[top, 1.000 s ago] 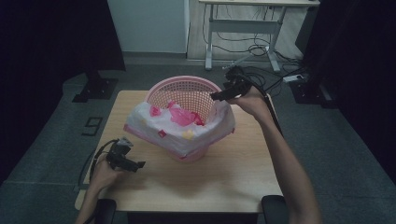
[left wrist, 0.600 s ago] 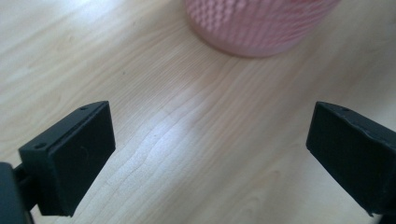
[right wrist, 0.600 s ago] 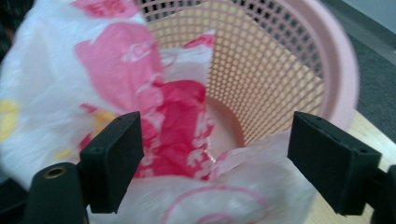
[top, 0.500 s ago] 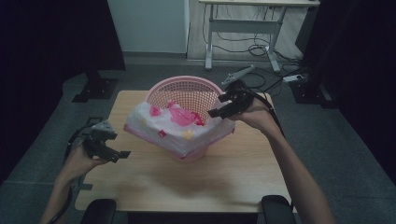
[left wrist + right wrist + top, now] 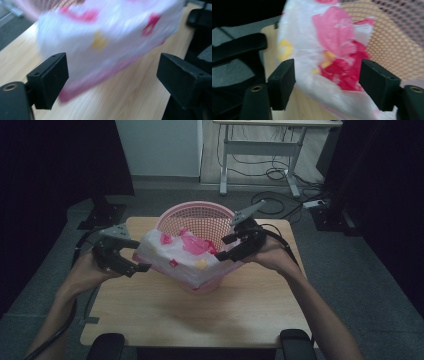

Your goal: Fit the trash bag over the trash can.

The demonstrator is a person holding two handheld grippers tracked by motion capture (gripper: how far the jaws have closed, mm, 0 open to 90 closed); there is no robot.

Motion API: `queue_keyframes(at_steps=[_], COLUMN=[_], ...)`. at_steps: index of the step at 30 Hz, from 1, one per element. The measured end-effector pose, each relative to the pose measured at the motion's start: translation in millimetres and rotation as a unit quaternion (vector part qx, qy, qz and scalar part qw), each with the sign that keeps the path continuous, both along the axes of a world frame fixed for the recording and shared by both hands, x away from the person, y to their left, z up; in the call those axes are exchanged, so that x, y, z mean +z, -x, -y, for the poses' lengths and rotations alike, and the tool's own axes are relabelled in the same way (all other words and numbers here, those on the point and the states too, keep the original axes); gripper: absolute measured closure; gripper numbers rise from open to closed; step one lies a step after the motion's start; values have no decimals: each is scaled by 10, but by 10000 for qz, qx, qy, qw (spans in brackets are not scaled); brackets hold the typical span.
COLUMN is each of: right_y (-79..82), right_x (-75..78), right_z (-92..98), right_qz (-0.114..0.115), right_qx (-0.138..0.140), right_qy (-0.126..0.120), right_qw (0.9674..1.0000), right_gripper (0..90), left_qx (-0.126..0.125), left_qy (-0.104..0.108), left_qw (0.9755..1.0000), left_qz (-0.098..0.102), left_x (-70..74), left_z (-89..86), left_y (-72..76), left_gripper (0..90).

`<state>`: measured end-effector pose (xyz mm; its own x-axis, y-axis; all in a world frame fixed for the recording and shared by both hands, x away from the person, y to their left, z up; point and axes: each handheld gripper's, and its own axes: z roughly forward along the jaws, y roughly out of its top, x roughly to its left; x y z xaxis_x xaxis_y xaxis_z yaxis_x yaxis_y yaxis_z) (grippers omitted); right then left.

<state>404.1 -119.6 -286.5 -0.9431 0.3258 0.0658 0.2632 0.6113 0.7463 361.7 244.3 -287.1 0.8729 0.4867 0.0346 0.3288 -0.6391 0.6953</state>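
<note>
Left claw [image 5: 131, 262]: raised off the bench at the left side of the basket, jaws spread wide with nothing pressed between the pads, having just been closing a little; in the left gripper view the white bag [image 5: 105, 37] lies ahead of the gap, blurred, not yet reached. Right claw [image 5: 226, 251]: at the basket's right side, jaws also apart and just been closing somewhat; in the right gripper view the bag's film sits between the two pads, but neither pad is seen pressing on it, so no grip is recorded. Bag [image 5: 177, 257]: thin white plastic printed with pink, red and yellow patches, draped over the front rim of the pink mesh basket [image 5: 200, 217] and hanging down its front wall toward the near edge of the bench. Its long axis runs roughly left to right, parallel with the near edge, the left end slightly higher and farther back, the right end dropping to a corner at the basket's front. Judged purpose of placement: one claw at each end of the draped film, suited to taking both ends and stretching the bag's mouth over the rim as a liner. Basket: upright, mouth upward, standing toward the far edge of the bench [image 5: 240, 315], about midway between its left and right edges. Bench: pale wood.
</note>
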Motion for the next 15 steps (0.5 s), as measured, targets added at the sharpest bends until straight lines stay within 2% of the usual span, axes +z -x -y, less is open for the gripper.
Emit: queue_keyframes(at_steps=[3,5,6,7,9,11,12,13,15], right_y=[27,36,36,39,35,23,23,-7,-47], right_x=[-57,-81,-81,-73,-44,-15,-15,18,51], right_z=[-93,-130,-130,-132,-113,-94,-94,-81,-70], right_qz=[-123,-188,-188,-256,-311,-311,-311,-272,-245], right_qx=[289,351,351,421,450,420,420,305,215], right_qy=[141,261,261,254,155,115,115,87,-14], right_qw=[9994,9989,9989,9985,9984,9986,9986,9991,9995], right_gripper=[415,550,550,660,753,817,817,858,865], left_qx=[-293,-503,-503,-698,-829,-925,-925,-1013,-1066], left_qy=[35,-32,-32,-138,-183,-221,-221,-257,-265], left_qw=[9995,9986,9986,9972,9962,9952,9952,9944,9939], left_qz=[65,157,157,209,219,217,217,184,141], left_x=[52,70,70,75,71,64,64,57,49], left_z=[189,317,317,427,515,580,580,631,673], left_y=[-13,-12,-12,-13,-20,-35,-35,-60,-94], left_gripper=[142,170,184,199,249,281,314,335,389])
